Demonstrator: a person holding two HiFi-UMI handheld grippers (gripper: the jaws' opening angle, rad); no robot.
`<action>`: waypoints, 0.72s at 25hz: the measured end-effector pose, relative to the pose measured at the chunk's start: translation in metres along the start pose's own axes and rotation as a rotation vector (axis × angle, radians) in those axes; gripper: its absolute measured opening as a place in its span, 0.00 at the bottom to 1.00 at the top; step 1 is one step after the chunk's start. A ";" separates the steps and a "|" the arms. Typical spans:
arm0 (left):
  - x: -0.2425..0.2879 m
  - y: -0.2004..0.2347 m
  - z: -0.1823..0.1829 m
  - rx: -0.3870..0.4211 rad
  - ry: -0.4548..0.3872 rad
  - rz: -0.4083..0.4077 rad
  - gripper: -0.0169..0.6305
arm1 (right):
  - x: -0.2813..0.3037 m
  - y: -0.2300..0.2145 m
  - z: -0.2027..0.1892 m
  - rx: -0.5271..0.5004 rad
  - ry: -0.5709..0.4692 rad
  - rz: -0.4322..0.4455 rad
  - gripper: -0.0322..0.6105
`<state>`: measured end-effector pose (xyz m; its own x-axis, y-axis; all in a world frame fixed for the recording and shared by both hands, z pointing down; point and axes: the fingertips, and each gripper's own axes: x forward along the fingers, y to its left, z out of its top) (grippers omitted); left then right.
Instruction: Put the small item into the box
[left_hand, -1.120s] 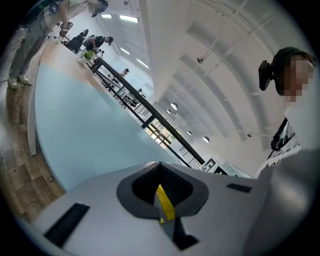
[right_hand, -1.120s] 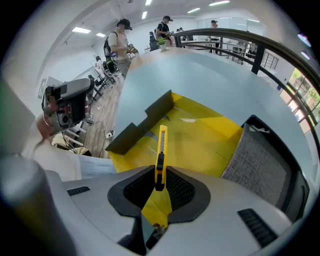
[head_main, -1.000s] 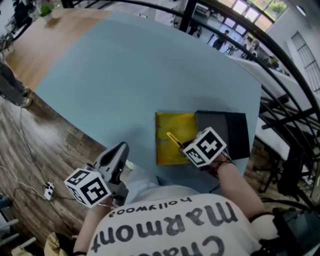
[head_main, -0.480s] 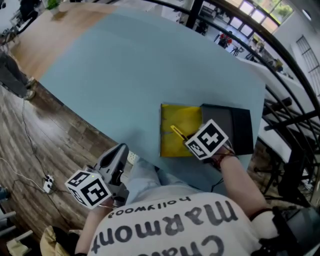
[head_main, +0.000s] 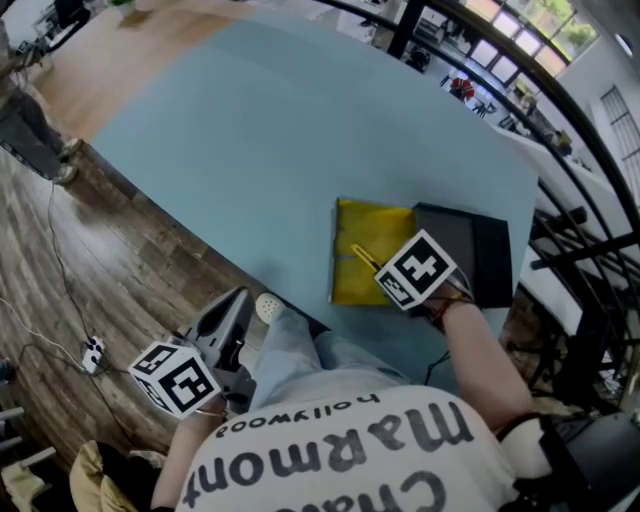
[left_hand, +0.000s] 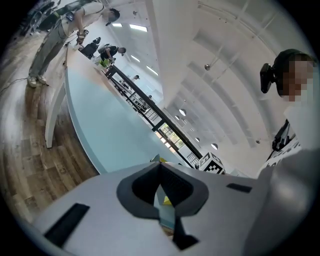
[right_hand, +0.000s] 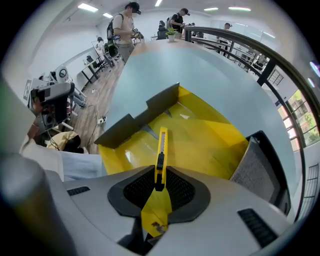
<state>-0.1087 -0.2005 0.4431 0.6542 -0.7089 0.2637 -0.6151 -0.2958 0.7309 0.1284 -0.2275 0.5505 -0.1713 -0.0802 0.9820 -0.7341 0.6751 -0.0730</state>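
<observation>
Right gripper (right_hand: 159, 186): jaws clamped on the handle end of a yellow utility knife (right_hand: 161, 147), pads pressing both flat sides. In the right gripper view the slim yellow body, with its black slider, sticks out toward 12 o'clock. Gripper points steeply down.

Knife location: over the open yellow box (right_hand: 210, 137), above the box floor. Cannot tell whether the tip touches the bottom. In the head view the knife runs from under the marker cube toward 10 o'clock, across the 4 o'clock part of the box.

Box: yellow inside, with one grey flap (right_hand: 142, 117) standing on the side at 10 o'clock in the right gripper view. It sits on the pale blue table (head_main: 300, 130), near the table edge closest to the person. A black lid (head_main: 475, 255) lies flat against the box's 3 o'clock side in the head view, touching it.

Left gripper (left_hand: 160, 167): jaws together, nothing between the pads. It is held roughly level, off the table, at 7 o'clock in the head view, beside the person's leg and over the wooden floor (head_main: 110, 270). It is well apart from the box.

Background: people stand at the far end of the table, at 12 o'clock in the right gripper view.
</observation>
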 end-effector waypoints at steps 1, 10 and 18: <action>-0.002 0.001 0.000 -0.002 -0.003 0.002 0.03 | 0.001 0.000 0.000 -0.007 0.007 -0.007 0.19; -0.019 0.011 -0.002 -0.009 -0.020 0.009 0.03 | 0.007 0.000 0.000 -0.060 0.053 -0.063 0.19; -0.030 0.003 -0.016 -0.011 -0.039 0.013 0.03 | 0.012 -0.003 -0.006 -0.105 0.109 -0.070 0.19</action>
<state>-0.1228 -0.1700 0.4475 0.6287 -0.7369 0.2484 -0.6183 -0.2800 0.7344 0.1327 -0.2257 0.5632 -0.0451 -0.0534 0.9976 -0.6678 0.7443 0.0097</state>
